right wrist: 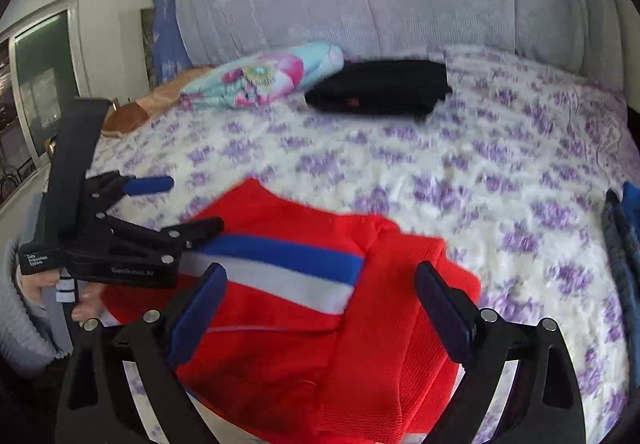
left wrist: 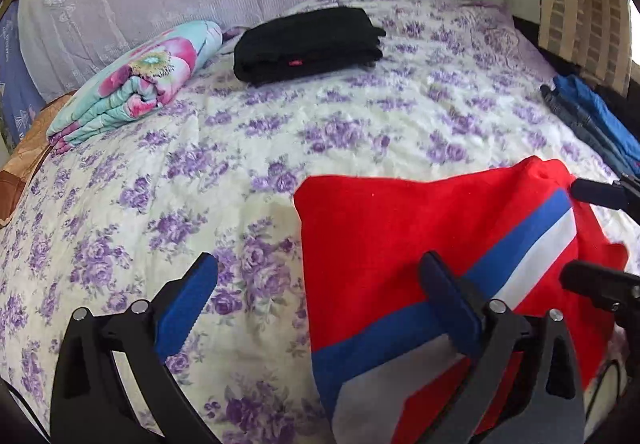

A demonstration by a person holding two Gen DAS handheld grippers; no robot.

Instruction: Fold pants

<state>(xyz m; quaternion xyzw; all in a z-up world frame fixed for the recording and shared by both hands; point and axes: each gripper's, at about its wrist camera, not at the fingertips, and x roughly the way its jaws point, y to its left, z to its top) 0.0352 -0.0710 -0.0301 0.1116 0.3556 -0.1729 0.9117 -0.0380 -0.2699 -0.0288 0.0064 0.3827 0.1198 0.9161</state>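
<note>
Red pants (right wrist: 304, 328), knit, blue-and-white striped, lay folded on the floral bed (left wrist: 360, 116); both tongs (left wrist: 320, 308) (right wrist: 320, 308) gaped, empty.

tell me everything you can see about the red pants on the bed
The red pants are a knit-looking fabric with a blue and white stripe band. They lie already folded in layers, slightly rumpled, at the near edge of the floral bedspread, apart from the folded black garment farther back. The open left gripper has one finger above the stripe; the right gripper straddles them, jaws open, no pad visibly pressing the cloth.
</note>
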